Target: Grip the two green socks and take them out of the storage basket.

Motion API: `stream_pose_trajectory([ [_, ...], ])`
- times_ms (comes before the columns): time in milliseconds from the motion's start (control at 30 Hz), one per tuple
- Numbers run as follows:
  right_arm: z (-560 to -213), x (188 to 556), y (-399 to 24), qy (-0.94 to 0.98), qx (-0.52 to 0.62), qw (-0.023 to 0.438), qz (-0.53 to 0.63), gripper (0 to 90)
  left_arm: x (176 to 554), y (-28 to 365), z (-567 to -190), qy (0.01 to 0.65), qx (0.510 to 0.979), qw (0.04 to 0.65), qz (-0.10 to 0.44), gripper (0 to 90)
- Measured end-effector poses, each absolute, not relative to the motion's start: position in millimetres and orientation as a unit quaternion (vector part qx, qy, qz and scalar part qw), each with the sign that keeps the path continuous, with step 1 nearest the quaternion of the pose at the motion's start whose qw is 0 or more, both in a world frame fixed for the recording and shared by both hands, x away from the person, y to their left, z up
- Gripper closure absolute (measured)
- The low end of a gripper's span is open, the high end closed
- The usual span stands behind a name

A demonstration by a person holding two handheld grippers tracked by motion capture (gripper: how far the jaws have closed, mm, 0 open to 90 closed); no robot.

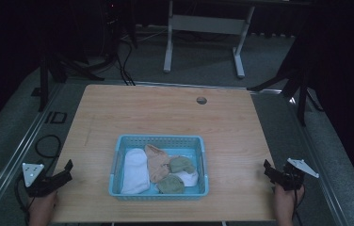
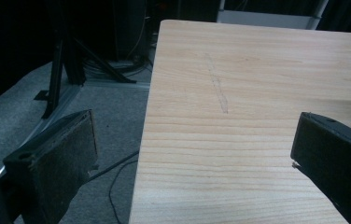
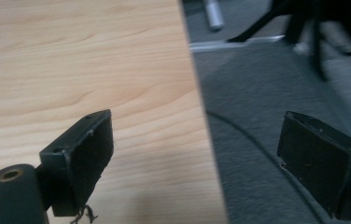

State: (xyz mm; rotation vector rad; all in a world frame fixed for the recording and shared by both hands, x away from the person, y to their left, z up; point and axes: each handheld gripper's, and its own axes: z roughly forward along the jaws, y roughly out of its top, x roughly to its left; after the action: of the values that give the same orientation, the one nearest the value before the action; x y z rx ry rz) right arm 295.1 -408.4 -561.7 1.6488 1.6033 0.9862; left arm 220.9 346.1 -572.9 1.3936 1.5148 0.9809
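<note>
On table [image 1: 165, 113], one blue basket [image 1: 158, 140], five cloths, left gripper [image 1: 67, 170] and right gripper [image 1: 270, 172] both agape, empty.

Basket [image 1: 116, 162] holds bunched cloth pieces [image 1: 157, 162], too small to say what they are; both hands [image 1: 42, 207] run off the bottom edge; right gripper view's tripod legs [image 3: 304, 28] smear into blur

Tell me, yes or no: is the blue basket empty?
No. The blue basket holds several pieces of cloth: white, tan and green.
</note>
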Motion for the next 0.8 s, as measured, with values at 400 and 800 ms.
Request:
stream_pose_trajectory([
  [400, -556.7, 293.7, -411.8, 0.791, 0.387, 0.159, 0.446, 13.4, 221.6, 346.7, -572.7, 0.603, 0.561, 0.418, 0.384, 0.7],
  [800, -523.5, 304.2, -372.0, 0.944, 0.263, 0.071, 0.186, 13.9, 222.1, 347.8, -572.8, 0.602, 0.563, 0.423, 0.376, 0.7],
])
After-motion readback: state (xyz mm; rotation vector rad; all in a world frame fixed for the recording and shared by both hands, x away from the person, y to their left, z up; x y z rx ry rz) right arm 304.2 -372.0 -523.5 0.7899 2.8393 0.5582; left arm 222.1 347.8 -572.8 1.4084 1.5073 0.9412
